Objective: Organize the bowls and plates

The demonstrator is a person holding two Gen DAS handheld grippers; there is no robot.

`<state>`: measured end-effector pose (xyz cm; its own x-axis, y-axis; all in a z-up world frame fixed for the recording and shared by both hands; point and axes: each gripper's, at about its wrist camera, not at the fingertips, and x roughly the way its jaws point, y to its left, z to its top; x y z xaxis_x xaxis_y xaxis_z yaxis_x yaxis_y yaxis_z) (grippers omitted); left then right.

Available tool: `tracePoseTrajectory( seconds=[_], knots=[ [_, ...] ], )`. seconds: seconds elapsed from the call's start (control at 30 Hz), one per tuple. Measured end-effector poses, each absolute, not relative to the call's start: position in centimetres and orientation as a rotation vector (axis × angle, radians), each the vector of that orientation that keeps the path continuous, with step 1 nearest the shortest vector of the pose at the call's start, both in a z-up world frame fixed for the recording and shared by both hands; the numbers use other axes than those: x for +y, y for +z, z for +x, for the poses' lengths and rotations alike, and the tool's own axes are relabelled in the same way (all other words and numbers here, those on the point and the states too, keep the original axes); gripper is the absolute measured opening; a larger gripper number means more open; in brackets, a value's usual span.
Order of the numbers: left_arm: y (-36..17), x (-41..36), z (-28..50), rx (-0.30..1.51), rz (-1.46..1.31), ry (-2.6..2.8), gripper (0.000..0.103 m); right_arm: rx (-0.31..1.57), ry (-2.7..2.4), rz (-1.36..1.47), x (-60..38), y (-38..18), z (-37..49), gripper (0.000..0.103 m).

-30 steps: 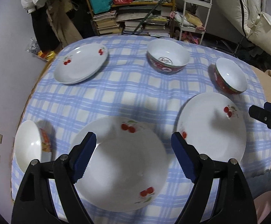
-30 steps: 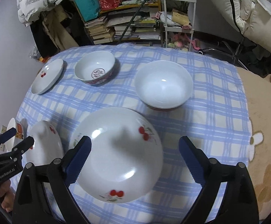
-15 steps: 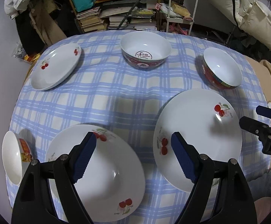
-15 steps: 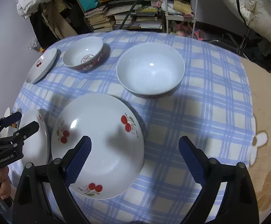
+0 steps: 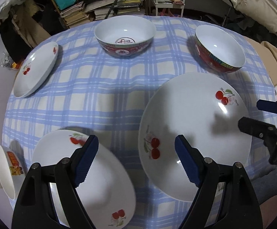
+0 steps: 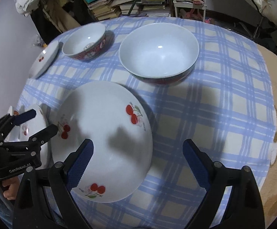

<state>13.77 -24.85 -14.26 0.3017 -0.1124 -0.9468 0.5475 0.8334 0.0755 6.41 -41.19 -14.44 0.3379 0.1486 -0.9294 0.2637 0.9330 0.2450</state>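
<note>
left wrist view: the left gripper (image 5: 136,160) hangs low over the near edge of the checked cloth (image 5: 108,87), fingers wide apart and holding nothing. its left finger sits over a cherry plate (image 5: 92,183), its right finger over the rim of the big plate (image 5: 193,133). beyond stand a third plate (image 5: 36,72), a red bowl (image 5: 125,36) and a second bowl (image 5: 219,49); a small bowl (image 5: 6,171) tips at the left edge. the right gripper (image 5: 260,116) pokes in from the right, spread, beside the big plate.

right wrist view: the right gripper (image 6: 138,162) hovers apart and empty above the big plate (image 6: 104,139), apparently not touching. the left gripper (image 6: 35,122) is at the left, fingers apart. the second bowl (image 6: 159,51) and red bowl (image 6: 85,43) lie beyond
</note>
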Motion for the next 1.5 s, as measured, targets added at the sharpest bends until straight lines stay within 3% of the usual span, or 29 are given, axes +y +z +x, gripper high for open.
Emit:
tracePoseTrajectory(
  seconds=[0.13, 0.17, 0.33, 0.4, 0.5, 0.57, 0.73, 0.9, 0.97, 1.0, 1.17, 1.5],
  knots=[
    [-14.7, -25.3, 13.9, 1.208, 0.421, -0.465, 0.076, 1.265, -0.077, 0.394, -41.3, -15.3, 6.6, 0.099],
    [-14.9, -25.4, 14.0, 1.213, 0.424, -0.469, 0.071, 1.273, -0.077, 0.396, -41.3, -15.5, 6.7, 0.098],
    [-15.6, -25.9, 14.2, 1.269, 0.414, -0.494, 0.047, 1.298, -0.061, 0.418, -41.3, -16.3, 6.9, 0.069],
    [-16.0, -25.8, 14.4, 1.295, 0.395, -0.508, 0.036, 1.306, -0.059, 0.419, -41.3, -16.4, 6.9, 0.065],
    [-16.6, -25.7, 14.8, 1.318, 0.383, -0.507, 0.03, 1.313, -0.059, 0.425, -41.3, -16.6, 6.9, 0.065],
    [-16.9, -25.7, 14.9, 1.325, 0.381, -0.503, 0.029, 1.314, -0.057, 0.439, -41.5, -16.7, 6.8, 0.064],
    [-17.4, -25.6, 15.0, 1.319, 0.378, -0.511, 0.028, 1.312, -0.061, 0.477, -42.2, -16.9, 6.4, 0.045],
    [-17.8, -26.0, 14.5, 1.281, 0.439, -0.541, 0.027, 1.311, -0.052, 0.541, -43.0, -17.2, 6.0, 0.042],
    [-17.8, -26.0, 14.4, 1.284, 0.436, -0.547, 0.026, 1.308, -0.051, 0.545, -43.1, -17.2, 5.9, 0.032],
    [-17.8, -26.0, 14.5, 1.287, 0.43, -0.546, 0.024, 1.312, -0.046, 0.548, -43.1, -17.2, 5.9, 0.02],
    [-16.4, -25.7, 13.6, 1.209, 0.497, -0.569, 0.024, 1.327, -0.033, 0.559, -42.9, -17.5, 5.9, 0.02],
    [-14.7, -24.2, 13.4, 1.219, 0.403, -0.609, 0.018, 1.284, -0.077, 0.537, -43.0, -15.8, 5.7, 0.019]
  ],
)
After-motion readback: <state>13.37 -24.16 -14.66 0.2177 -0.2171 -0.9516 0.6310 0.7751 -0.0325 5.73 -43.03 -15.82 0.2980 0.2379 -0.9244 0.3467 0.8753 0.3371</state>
